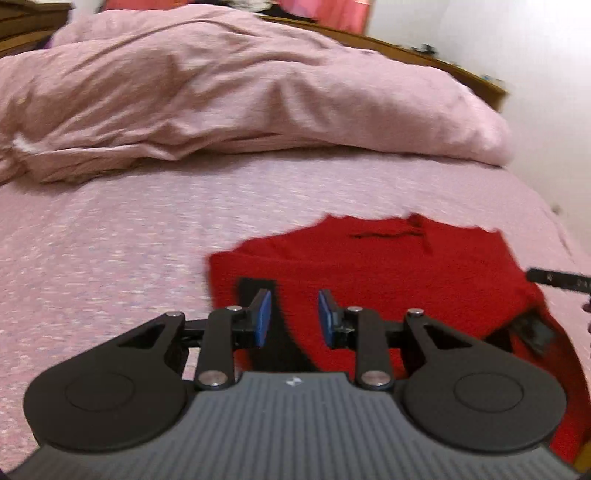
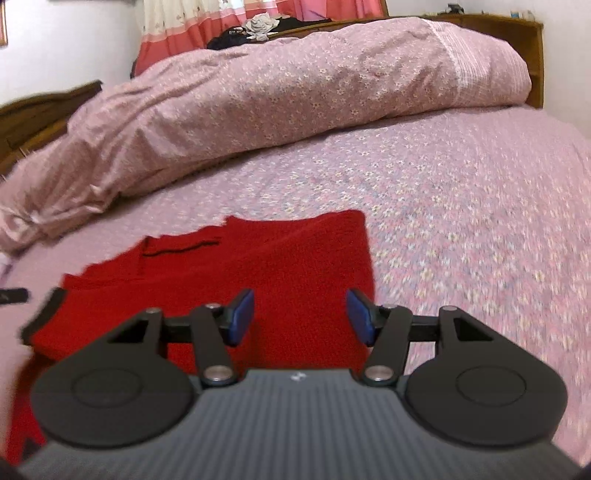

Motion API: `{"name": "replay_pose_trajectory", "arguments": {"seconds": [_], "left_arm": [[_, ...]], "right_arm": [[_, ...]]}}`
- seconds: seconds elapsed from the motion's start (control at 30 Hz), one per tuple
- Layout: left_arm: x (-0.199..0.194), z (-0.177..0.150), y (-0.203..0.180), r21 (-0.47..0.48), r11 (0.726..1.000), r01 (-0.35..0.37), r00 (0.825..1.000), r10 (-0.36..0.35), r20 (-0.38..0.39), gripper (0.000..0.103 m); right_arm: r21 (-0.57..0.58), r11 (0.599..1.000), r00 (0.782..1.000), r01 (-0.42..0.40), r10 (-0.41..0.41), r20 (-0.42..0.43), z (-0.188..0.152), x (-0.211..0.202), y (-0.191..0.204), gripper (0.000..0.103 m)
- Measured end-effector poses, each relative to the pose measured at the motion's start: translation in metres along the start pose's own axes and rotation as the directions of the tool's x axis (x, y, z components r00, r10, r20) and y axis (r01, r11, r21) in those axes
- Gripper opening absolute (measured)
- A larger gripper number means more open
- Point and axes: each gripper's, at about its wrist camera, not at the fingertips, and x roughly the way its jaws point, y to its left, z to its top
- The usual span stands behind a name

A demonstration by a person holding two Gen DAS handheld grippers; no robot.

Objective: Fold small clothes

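Note:
A small red knit garment (image 1: 388,266) lies flat on the pink floral bedsheet (image 1: 110,240); it also shows in the right wrist view (image 2: 258,266). My left gripper (image 1: 294,318) is open and empty, just above the garment's left part, with its shadow on the cloth. My right gripper (image 2: 300,316) is open and empty over the garment's right near edge. A black part of the right gripper (image 1: 557,278) shows at the right edge of the left view. A black part of the left gripper (image 2: 40,314) shows at the left of the right view.
A bunched pink duvet (image 1: 240,92) lies across the far side of the bed, also in the right wrist view (image 2: 295,85). A wooden headboard (image 2: 532,48) and red curtains (image 2: 221,22) stand behind it. Bare sheet (image 2: 461,221) spreads to the right of the garment.

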Motion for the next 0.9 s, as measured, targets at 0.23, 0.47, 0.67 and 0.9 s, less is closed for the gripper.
{"name": "replay_pose_trajectory", "arguments": {"seconds": [0.23,0.47,0.67,0.9], "left_arm": [[0.047,-0.026,-0.011,-0.03,0.999,-0.022,0.993,0.018,-0.114,0.033],[0.029,-0.028,-0.025,-0.035,0.997,-0.064,0.994,0.061,-0.093,0.034],[-0.021,-0.046,-0.035,-0.074,0.994,-0.085,0.995,0.08,-0.065,0.044],[-0.074,-0.085,-0.049,-0.126,0.986,-0.107,0.993,0.099,-0.069,0.047]], "right_arm": [[-0.048,0.999,0.998,-0.006,0.002,-0.07,-0.02,0.019,0.003,0.057],[-0.026,1.0,0.998,-0.012,0.01,-0.065,-0.018,0.011,0.004,0.058],[-0.008,0.998,0.997,-0.065,0.065,-0.034,-0.024,-0.037,0.01,0.059],[0.044,0.995,0.996,-0.088,0.089,-0.021,-0.051,-0.09,0.013,0.059]]}}
